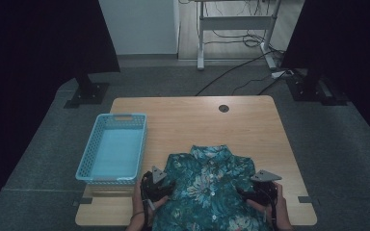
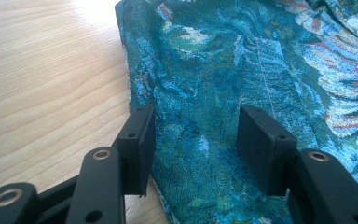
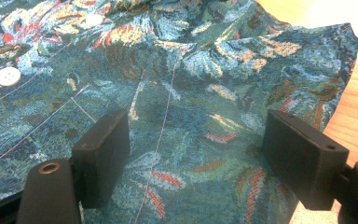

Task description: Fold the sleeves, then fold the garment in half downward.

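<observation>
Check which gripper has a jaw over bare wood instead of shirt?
The left gripper: its one jaw sits at the shirt edge, over the table. The right gripper has both jaws over fabric.

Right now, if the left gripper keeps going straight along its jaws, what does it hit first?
Most likely the floral shirt. The left gripper has its jaws open over the shirt's left side near the edge, fabric directly ahead and below. Whether the pads already touch the cloth is unclear; the table lies just beside.

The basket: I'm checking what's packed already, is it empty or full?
Empty. The basket shows only its bare pale floor in the high view, and the shirt lies beside it on the table.
</observation>
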Demonstrator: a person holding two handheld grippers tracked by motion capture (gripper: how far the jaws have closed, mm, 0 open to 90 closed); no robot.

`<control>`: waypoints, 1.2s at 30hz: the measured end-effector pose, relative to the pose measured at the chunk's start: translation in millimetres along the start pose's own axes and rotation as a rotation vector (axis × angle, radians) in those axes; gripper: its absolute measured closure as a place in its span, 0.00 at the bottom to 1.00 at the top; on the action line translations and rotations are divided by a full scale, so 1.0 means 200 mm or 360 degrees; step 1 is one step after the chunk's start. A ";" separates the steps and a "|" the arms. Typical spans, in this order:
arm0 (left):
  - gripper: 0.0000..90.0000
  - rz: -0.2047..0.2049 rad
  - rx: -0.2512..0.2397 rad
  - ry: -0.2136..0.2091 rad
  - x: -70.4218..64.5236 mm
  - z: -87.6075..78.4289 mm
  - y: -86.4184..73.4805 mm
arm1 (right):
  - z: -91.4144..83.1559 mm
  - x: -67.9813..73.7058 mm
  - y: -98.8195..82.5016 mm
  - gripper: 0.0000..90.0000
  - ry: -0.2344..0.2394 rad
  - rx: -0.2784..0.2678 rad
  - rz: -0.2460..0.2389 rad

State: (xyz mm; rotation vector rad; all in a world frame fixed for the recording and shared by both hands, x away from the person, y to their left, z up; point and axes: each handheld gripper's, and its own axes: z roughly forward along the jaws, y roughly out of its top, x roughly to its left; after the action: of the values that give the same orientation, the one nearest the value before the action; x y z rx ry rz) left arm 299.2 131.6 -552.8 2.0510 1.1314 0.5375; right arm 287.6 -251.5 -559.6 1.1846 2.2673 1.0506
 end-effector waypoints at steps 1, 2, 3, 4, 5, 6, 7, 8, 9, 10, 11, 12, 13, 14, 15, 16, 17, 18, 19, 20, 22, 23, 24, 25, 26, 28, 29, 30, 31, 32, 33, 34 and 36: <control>0.52 -0.0001 -0.0001 0.0002 0.00 0.00 0.00 | 0.00 0.00 0.00 0.25 0.0002 -0.0001 -0.0004; 0.52 -0.0003 -0.0001 0.0004 0.00 0.00 0.00 | 0.00 0.00 0.00 0.25 0.0005 0.0005 -0.0007; 0.51 -0.0003 0.0000 0.0006 0.00 0.00 0.00 | 0.00 0.00 0.00 0.25 0.0009 0.0009 -0.0009; 0.51 -0.0004 0.0000 0.0007 0.00 0.00 0.00 | 0.00 0.00 0.00 0.25 0.0011 0.0009 -0.0010; 0.51 -0.0005 0.0000 0.0007 0.00 0.00 0.00 | 0.00 0.00 0.00 0.25 0.0013 0.0008 -0.0012; 0.51 -0.0006 0.0000 0.0008 0.00 0.00 0.00 | 0.00 0.00 0.00 0.25 0.0015 0.0008 -0.0014; 0.51 -0.0007 0.0000 0.0008 -0.01 0.00 0.00 | 0.00 0.00 0.00 0.25 0.0017 0.0009 -0.0014; 0.51 -0.0007 0.0000 0.0009 -0.01 0.00 0.00 | 0.00 -0.01 0.00 0.25 0.0020 0.0011 -0.0018; 0.51 -0.0009 0.0001 0.0008 -0.01 0.00 0.00 | 0.00 -0.01 0.00 0.25 0.0022 0.0011 -0.0021; 0.50 -0.0009 0.0002 0.0007 -0.01 0.00 0.00 | 0.00 -0.01 0.00 0.25 0.0023 0.0013 -0.0023; 0.49 -0.0007 0.0004 0.0005 -0.01 0.00 0.00 | 0.00 -0.01 0.00 0.25 0.0025 0.0013 -0.0023; 0.48 -0.0002 0.0015 0.0006 -0.01 0.00 0.01 | 0.00 -0.01 0.00 0.25 0.0027 0.0012 -0.0024; 0.46 -0.0001 0.0027 0.0004 -0.01 0.00 0.01 | 0.00 -0.01 0.00 0.25 0.0029 0.0009 -0.0025; 0.45 -0.0007 0.0031 -0.0005 -0.01 0.00 0.02 | 0.00 -0.01 0.00 0.25 0.0031 0.0009 -0.0026; 0.44 -0.0007 0.0031 -0.0005 -0.01 0.00 0.02 | 0.00 -0.01 0.00 0.25 0.0033 0.0009 -0.0029; 0.44 -0.0022 0.0020 -0.0018 -0.01 0.00 0.03 | 0.00 -0.01 0.00 0.25 0.0036 0.0008 -0.0030; 0.43 -0.0022 0.0020 -0.0018 -0.01 0.00 0.03 | 0.00 -0.01 0.00 0.25 0.0038 0.0008 -0.0031; 0.43 -0.0032 0.0000 -0.0030 0.00 -0.01 0.04 | 0.00 -0.01 0.00 0.25 0.0039 0.0007 -0.0033; 0.43 -0.0032 0.0000 -0.0030 0.00 -0.01 0.04 | 0.00 -0.02 0.00 0.25 0.0040 0.0008 -0.0034; 0.43 -0.0035 -0.0020 -0.0041 0.00 -0.02 0.05 | 0.00 -0.02 0.00 0.25 0.0042 0.0008 -0.0036; 0.42 -0.0050 -0.0043 -0.0064 0.00 -0.03 0.07 | 0.00 -0.02 0.00 0.25 0.0044 0.0010 -0.0038; 0.42 -0.0056 -0.0050 -0.0067 0.00 -0.03 0.07 | 0.00 -0.02 0.00 0.25 0.0044 0.0010 -0.0038; 0.42 -0.0055 -0.0054 -0.0071 0.00 -0.03 0.08 | 0.00 -0.02 0.00 0.25 0.0044 0.0010 -0.0039; 0.42 -0.0060 -0.0060 -0.0074 -0.01 -0.03 0.09 | 0.00 -0.02 0.00 0.25 0.0044 0.0011 -0.0038; 0.42 -0.0060 -0.0066 -0.0079 -0.02 -0.03 0.10 | 0.00 -0.02 0.00 0.25 0.0043 0.0011 -0.0037; 0.41 -0.0050 -0.0065 -0.0078 -0.02 -0.03 0.11 | 0.00 -0.02 0.00 0.25 0.0042 0.0011 -0.0037; 0.41 -0.0039 -0.0060 -0.0077 -0.03 -0.02 0.13 | 0.00 -0.02 0.00 0.25 0.0041 0.0012 -0.0036; 0.41 -0.0044 -0.0057 -0.0081 -0.03 -0.01 0.14 | 0.00 -0.02 0.00 0.25 0.0041 0.0012 -0.0036; 0.41 -0.0049 -0.0051 -0.0087 -0.03 0.00 0.15 | 0.00 -0.02 0.00 0.25 0.0042 0.0012 -0.0037; 0.40 -0.0041 -0.0043 -0.0079 -0.03 0.01 0.16 | 0.00 -0.02 0.00 0.25 0.0042 0.0012 -0.0037; 0.40 -0.0042 -0.0036 -0.0073 -0.03 0.02 0.17 | 0.00 -0.02 0.00 0.25 0.0042 0.0011 -0.0038; 0.40 -0.0050 -0.0031 -0.0076 -0.02 0.04 0.18 | 0.00 -0.02 0.00 0.25 0.0043 0.0010 -0.0038; 0.39 -0.0065 -0.0027 -0.0082 -0.01 0.06 0.20 | 0.00 -0.02 0.00 0.25 0.0044 0.0008 -0.0040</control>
State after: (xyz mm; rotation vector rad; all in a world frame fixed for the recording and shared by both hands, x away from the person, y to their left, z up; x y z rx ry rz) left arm 328.5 111.8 -531.3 2.0112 1.1324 0.4701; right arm 289.6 -254.9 -559.2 1.1472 2.3015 1.0587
